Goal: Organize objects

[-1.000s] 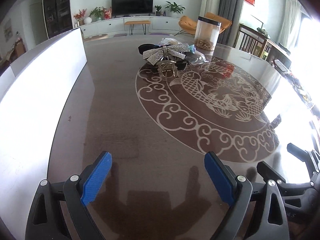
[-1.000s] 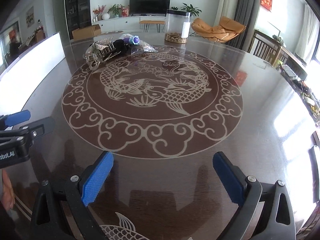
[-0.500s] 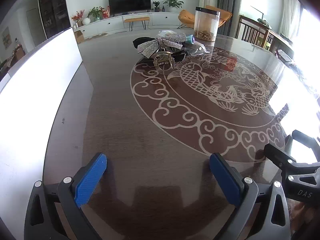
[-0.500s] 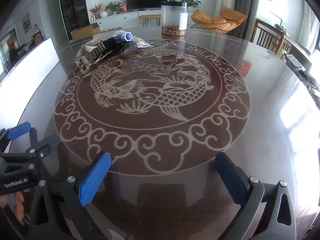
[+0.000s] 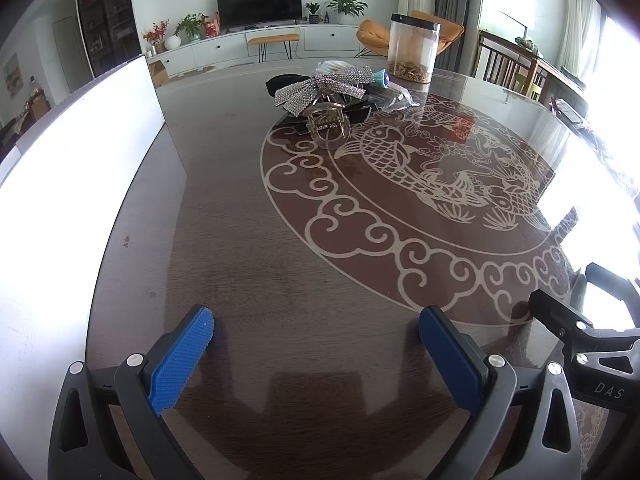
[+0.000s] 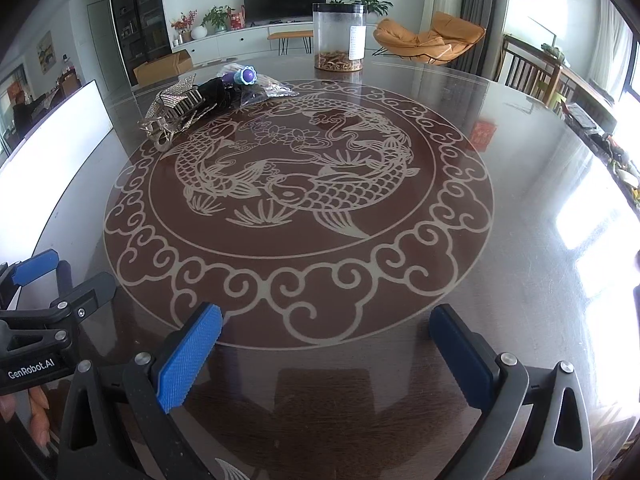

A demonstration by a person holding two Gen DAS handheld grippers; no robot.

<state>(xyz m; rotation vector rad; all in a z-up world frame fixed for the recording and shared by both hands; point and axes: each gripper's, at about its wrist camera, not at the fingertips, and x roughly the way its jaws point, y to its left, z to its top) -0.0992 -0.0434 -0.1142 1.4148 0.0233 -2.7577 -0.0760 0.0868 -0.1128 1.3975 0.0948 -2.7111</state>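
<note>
Both claws, left (image 5: 316, 354) and right (image 6: 326, 354), gape empty; approach clear hair clip (image 5: 327, 126) nearest the rhinestone bow (image 5: 320, 88), low.

Def someone's home, living/dining rm. Big dark glossy table w/ a pale koi-and-cloud pattern (image 6: 224, 280) up near, flat black TV (image 5: 259, 3) on a long low white cabinet (image 5: 320, 42) at the far wall, potted green plants (image 6: 370, 0) beside it, orange lounge chair (image 6: 432, 40) far right, grey curtains (image 6: 476, 8) + wooden dining chairs (image 5: 504, 70).
</note>
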